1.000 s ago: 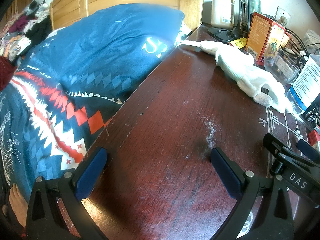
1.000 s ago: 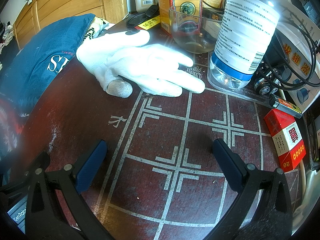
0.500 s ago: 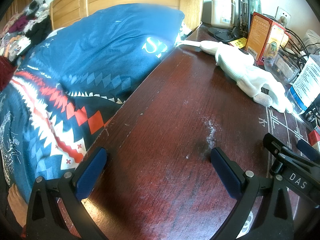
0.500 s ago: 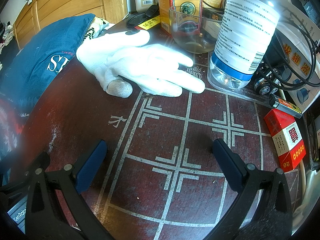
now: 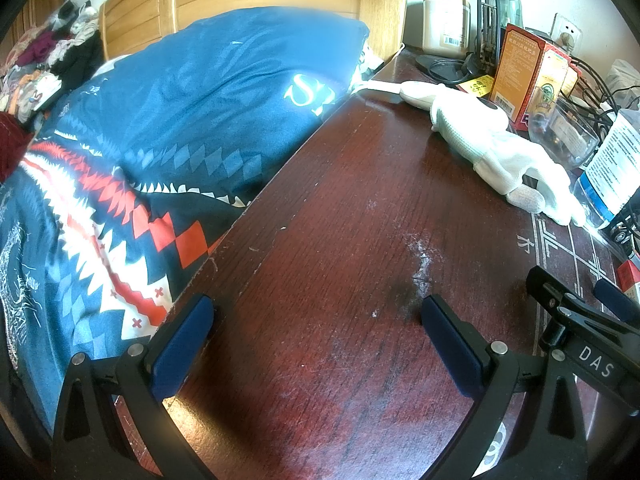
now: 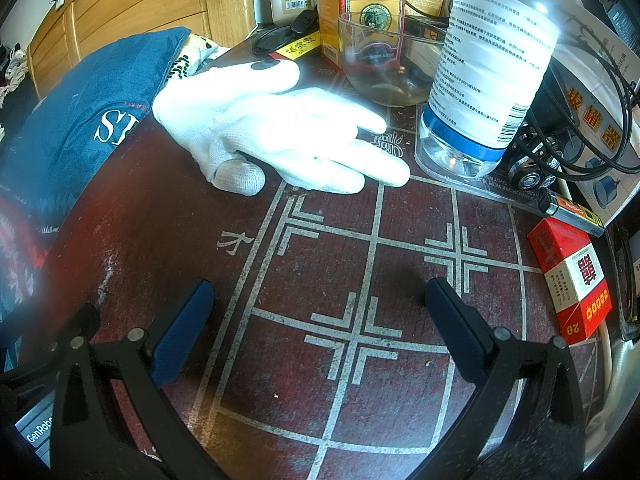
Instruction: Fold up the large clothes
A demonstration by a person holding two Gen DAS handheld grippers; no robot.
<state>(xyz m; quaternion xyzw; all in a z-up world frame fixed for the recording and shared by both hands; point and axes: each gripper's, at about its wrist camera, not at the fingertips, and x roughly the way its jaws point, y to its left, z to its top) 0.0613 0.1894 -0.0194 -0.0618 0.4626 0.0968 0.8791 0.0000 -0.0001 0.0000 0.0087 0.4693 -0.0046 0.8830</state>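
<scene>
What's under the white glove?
The white glove lies flat on the dark red table, its fingertips over the painted board lines beside the bottle. Anything beneath it is covered, so I cannot tell.

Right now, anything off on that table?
Yes: a white glove lies loose on the dark red table beside the plastic bottle, and a pale powdery smear marks the wood ahead of the left hand-held gripper.

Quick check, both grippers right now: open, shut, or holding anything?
Left gripper: open, holding nothing, over the dark red wooden table.
Right gripper: open, holding nothing, above the table's painted white grid lines.
</scene>
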